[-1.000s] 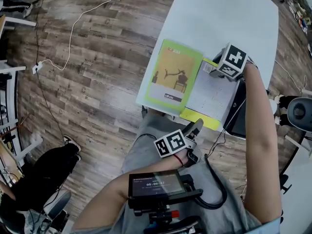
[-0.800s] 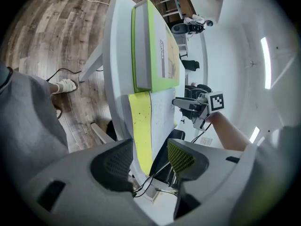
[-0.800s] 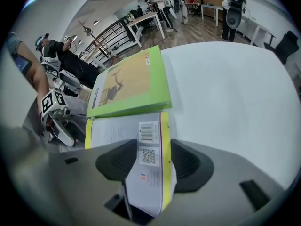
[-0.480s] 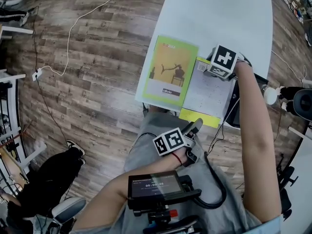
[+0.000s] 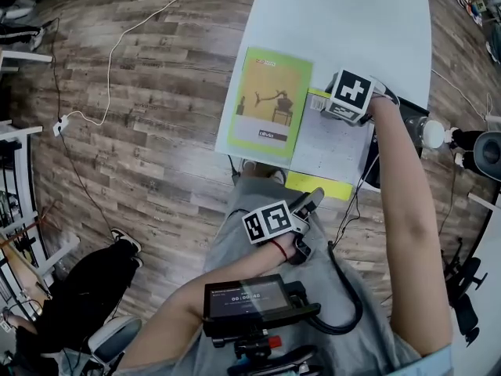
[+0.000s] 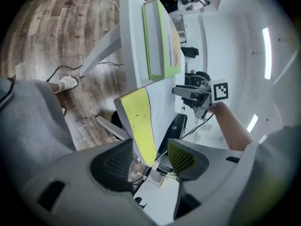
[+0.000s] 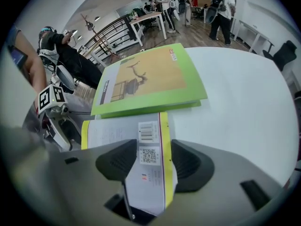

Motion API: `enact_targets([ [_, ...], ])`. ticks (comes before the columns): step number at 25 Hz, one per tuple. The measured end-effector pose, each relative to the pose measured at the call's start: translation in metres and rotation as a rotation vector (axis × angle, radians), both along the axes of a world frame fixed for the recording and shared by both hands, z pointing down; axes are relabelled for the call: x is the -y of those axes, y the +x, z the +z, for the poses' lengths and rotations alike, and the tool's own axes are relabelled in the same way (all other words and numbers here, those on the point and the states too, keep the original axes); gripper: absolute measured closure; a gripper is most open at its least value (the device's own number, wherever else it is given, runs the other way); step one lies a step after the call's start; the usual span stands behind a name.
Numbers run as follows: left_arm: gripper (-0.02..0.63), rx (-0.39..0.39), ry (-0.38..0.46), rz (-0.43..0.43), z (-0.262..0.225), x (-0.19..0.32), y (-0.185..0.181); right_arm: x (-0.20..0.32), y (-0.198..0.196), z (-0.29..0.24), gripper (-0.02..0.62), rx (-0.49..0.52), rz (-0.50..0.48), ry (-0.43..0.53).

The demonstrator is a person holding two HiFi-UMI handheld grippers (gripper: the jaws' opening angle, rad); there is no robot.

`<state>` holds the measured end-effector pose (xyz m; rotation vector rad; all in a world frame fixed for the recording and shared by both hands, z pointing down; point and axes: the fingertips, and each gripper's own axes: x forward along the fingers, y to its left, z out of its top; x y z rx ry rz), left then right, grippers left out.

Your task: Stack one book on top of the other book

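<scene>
**Item 1, white book**: yellow-bordered, lying flat on the table, with its near end jutting past the table's near edge. Its long axis runs away from the person.

**Item 2, green book**: flat on the same table, just beside item 1 on the person's left. The 2 long axes are roughly parallel and the adjoining edges nearly meet. This is the likely base of the stack.

**Item 3, right gripper**: points steeply down, with its jaws clamped on the far short edge of the white book (the barcode end sits between the pads). The green book lies directly to this gripper's left, so the coming move looks like a lift and a short sideways carry with little turning needed.

**Item 4, left gripper**: held low over the person's lap, below the white book's overhanging end. Its jaws are spread wide with nothing pressed between them. It is nearer that free end than to the green book.

**Surface:** pale, smooth tabletop, bare beyond the books.

**Room:** wood-plank floor with a white cable trailing across it. Desks and standing people are far off.
</scene>
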<state>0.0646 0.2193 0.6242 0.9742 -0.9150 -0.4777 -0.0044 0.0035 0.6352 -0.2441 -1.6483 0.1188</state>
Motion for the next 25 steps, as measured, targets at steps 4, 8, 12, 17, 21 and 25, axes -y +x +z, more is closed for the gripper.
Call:
enact_targets([
  [4, 0.374, 0.048, 0.041, 0.074, -0.003, -0.005, -0.009, 0.008, 0.006, -0.005, 0.360, 0.041, 0.048, 0.092],
  [8, 0.373, 0.128, 0.079, 0.135, -0.013, -0.012, -0.030, 0.021, 0.003, -0.034, 0.360, 0.131, 0.027, 0.225],
  [12, 0.373, 0.208, 0.147, 0.143, -0.033, -0.010, -0.064, 0.031, -0.011, -0.098, 0.360, 0.275, 0.040, 0.400],
  [17, 0.373, 0.303, 0.388, 0.162, -0.079, 0.012, -0.089, 0.009, -0.022, -0.211, 0.361, 0.550, 0.149, 0.595],
  [21, 0.374, 0.344, 0.528, 0.239, -0.101, 0.018, -0.080, -0.048, -0.016, -0.304, 0.362, 0.886, 0.297, 0.606],
  [25, 0.373, 0.352, 0.549, 0.310, -0.100, 0.010, -0.072, -0.107, 0.026, -0.314, 0.362, 1.128, 0.589, 0.457],
])
